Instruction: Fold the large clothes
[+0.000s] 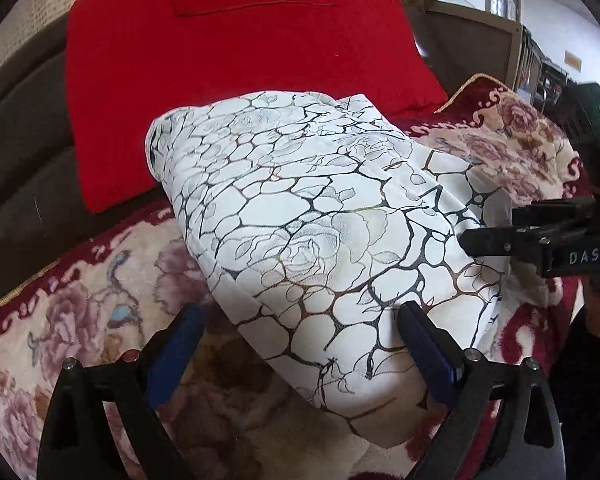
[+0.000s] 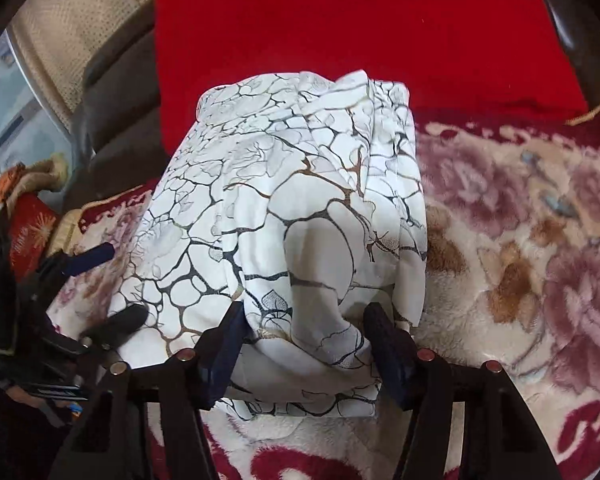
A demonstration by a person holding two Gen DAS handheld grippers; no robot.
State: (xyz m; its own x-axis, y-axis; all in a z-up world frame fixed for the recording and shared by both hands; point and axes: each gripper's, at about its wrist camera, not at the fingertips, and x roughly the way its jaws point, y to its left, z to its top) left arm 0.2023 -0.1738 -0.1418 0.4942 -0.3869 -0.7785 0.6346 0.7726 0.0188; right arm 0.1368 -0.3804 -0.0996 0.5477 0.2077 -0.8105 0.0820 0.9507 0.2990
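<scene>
The white crackle-print garment (image 2: 292,208), already folded into a thick bundle, lies on the floral blanket (image 2: 520,240) before a red cushion (image 2: 340,32). Both tools stand open: the right gripper (image 2: 304,344) straddles its near edge, the left gripper (image 1: 300,344) its side. Square loose layers evenly before pressing flat.
</scene>
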